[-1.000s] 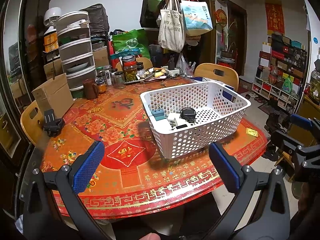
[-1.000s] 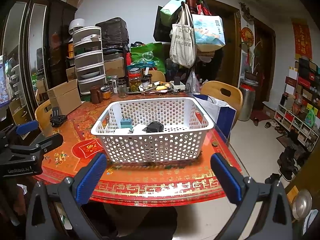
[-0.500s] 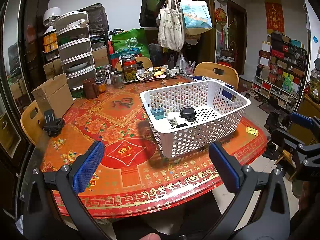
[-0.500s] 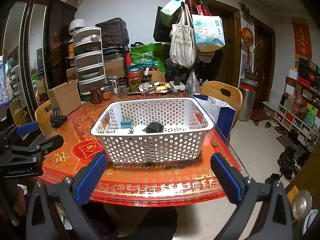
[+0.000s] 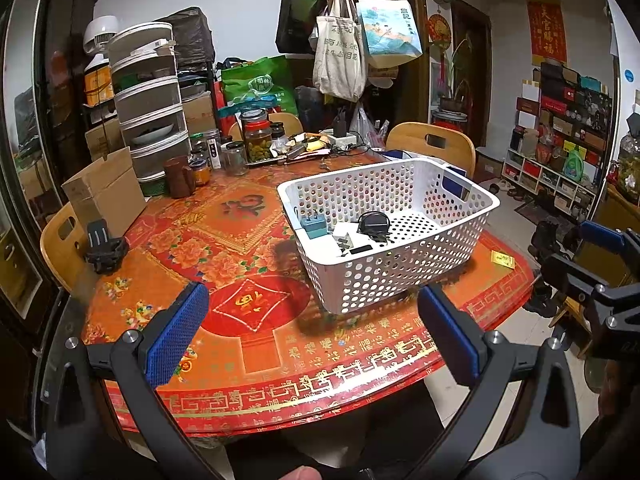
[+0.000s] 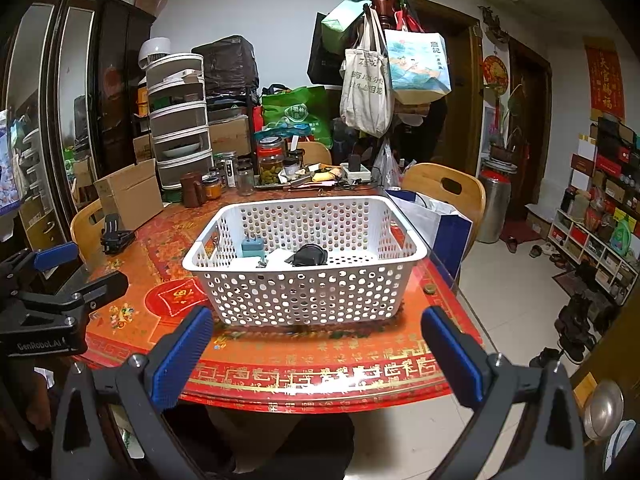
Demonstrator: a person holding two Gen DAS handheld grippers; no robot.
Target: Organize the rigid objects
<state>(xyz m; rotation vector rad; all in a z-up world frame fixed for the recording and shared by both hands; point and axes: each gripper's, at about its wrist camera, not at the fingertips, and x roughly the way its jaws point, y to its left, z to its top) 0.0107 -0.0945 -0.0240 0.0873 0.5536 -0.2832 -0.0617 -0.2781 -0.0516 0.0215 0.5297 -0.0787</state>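
- White perforated plastic basket [image 6: 304, 264] sat at 12 o'clock on the red patterned round table [image 6: 320, 364], already holding a blue plug [image 6: 252, 247] and black adapter [image 6: 309, 256].
- Left gripper [image 5: 312, 332] and right gripper [image 6: 316, 354] were both spread wide, empty — sorting seemed nearly done; a black clip [image 5: 102, 246] lay outside at 9 o'clock.

Left gripper [image 5: 312, 332] and right gripper [image 6: 316, 352] both gape wide, holding nothing

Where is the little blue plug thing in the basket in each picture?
Left wrist view: the blue plug sits at the basket's left inner corner, just right of picture centre.
Right wrist view: the blue plug is at the basket's left side, left of centre.
Shared landmark: the white basket holding it.
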